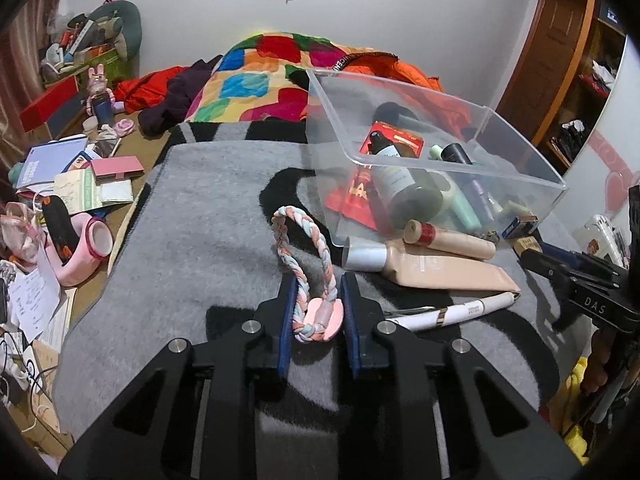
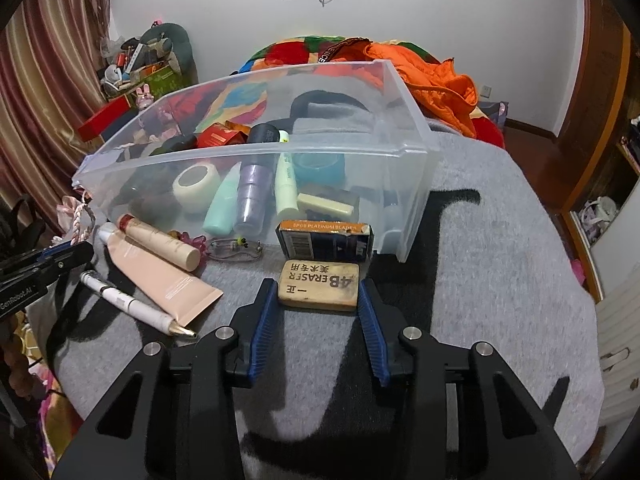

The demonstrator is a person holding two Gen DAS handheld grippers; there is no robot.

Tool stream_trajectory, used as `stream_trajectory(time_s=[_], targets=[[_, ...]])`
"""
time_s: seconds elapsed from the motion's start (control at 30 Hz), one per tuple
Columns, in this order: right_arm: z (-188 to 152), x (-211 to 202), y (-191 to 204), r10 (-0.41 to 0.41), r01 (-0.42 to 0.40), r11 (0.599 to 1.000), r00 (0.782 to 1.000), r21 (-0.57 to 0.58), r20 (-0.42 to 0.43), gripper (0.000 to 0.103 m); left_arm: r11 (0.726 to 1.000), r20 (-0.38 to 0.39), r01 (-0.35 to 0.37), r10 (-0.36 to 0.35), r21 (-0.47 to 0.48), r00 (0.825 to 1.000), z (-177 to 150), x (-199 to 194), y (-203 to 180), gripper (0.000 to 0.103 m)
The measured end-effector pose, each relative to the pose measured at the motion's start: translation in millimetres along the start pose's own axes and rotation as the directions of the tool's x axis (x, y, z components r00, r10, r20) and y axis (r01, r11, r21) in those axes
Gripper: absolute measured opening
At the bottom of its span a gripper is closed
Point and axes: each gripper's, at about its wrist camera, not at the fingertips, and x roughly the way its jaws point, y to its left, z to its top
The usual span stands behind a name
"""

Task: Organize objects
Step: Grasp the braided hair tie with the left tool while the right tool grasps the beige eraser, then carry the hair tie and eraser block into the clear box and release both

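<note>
Braided pastel headband [image 1: 308, 264] pinched by left tool [image 1: 318, 280]; right tool [image 2: 318, 292] clamps worn eraser [image 2: 319, 286].

Pastel braided headband [image 1: 304, 264], tan eraser [image 2: 319, 286]

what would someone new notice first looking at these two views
Most striking is the clear plastic bin on the grey blanket, loaded with bottles and tubes. In front of it, the right gripper has its blue pads against the ends of a worn 4B eraser, while the left gripper is closed on a pastel braided band. Behind, a patchwork quilt blazes with colour.
</note>
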Motion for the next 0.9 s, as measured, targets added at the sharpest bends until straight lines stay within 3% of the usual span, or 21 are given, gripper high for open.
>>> stream_trajectory(time_s=[0.6,0.9], targets=[[10.5,-39.4,-10.1,0.083,-0.087,0.995,0.992,0.038,0.099,0.037,0.996,0.131,0.064,-0.071,0.061,0.989,23.6,-49.9,-44.0,0.021],[32.6,-58.6,-3.6,0.087,-0.089,0.996,0.981,0.004,0.175,0.037,0.991,0.165,0.091,-0.107,0.103,0.981,43.0,-52.4,-68.2,0.021]])
